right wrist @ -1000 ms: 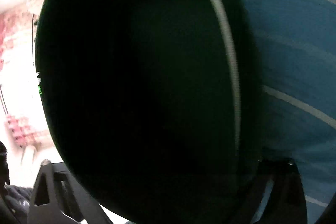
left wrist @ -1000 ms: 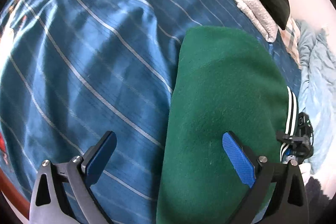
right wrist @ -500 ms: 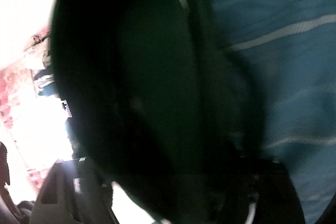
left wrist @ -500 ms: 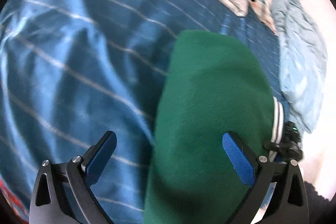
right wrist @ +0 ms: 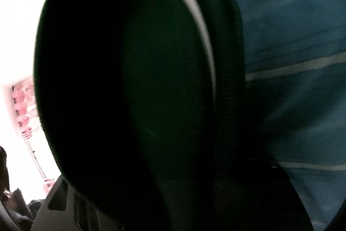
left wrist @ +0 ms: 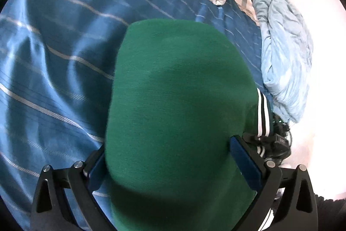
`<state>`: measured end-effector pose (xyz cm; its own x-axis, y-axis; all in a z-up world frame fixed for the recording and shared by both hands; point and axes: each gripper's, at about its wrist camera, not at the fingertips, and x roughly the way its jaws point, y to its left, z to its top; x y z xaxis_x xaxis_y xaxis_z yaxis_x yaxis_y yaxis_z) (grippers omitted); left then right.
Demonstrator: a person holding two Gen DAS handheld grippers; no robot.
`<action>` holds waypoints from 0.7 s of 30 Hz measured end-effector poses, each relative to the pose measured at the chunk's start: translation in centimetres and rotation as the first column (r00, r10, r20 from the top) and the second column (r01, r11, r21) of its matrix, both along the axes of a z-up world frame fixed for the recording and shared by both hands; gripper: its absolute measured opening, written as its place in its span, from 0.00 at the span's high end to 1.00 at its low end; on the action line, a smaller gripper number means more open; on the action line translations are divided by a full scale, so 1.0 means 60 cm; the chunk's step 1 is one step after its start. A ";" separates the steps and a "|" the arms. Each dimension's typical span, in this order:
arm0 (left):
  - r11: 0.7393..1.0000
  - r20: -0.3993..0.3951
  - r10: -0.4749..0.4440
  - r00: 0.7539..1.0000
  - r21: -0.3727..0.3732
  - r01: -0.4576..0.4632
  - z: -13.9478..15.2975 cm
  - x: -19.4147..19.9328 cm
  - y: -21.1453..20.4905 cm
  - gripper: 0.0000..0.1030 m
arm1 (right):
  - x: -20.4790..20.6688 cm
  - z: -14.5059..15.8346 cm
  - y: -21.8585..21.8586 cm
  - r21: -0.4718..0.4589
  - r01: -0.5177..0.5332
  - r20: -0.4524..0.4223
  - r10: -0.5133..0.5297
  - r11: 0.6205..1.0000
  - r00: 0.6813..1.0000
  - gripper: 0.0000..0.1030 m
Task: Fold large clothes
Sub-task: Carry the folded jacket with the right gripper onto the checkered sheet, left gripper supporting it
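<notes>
We have the folded green garment (left wrist: 179,114) lying on the blue striped bed cover (left wrist: 60,70), and it runs straight out from between the jaws of the left gripper (left wrist: 166,168), long axis pointing away from us along the fingers. Those jaws stand wide, one blue pad on each side of the near end of the cloth; the left pad is partly hidden behind the fabric, the right pad (left wrist: 244,163) sits at the cloth's edge without visibly pinching it.

The white-and-black striped trim (left wrist: 262,114) lies just past the right pad, and there the right gripper (left wrist: 274,142) meets the garment's other side. In the right wrist view the cloth (right wrist: 121,79) fills nearly everything ahead and hides the fingertips; these jaws are closing with the fabric between them, though we cannot tell whether they already press on it.

We judge both hands equally near, flanking the garment's near short end, so the coming move turns on carrying that end forward along the long axis.
</notes>
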<state>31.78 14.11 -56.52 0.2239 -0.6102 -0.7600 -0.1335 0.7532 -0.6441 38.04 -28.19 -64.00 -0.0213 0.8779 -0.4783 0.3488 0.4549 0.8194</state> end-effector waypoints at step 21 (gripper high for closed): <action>0.998 0.261 0.004 0.965 0.052 -0.018 0.303 0.324 0.039 0.00 | 0.332 0.352 0.064 0.066 0.043 0.224 -0.056 0.997 0.973 0.60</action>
<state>51.23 16.46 -38.32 0.4254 -0.5664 -0.7058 0.0252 0.7871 -0.6164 57.93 -24.38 -42.91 0.1252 0.9024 -0.4123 0.1730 0.3893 0.9047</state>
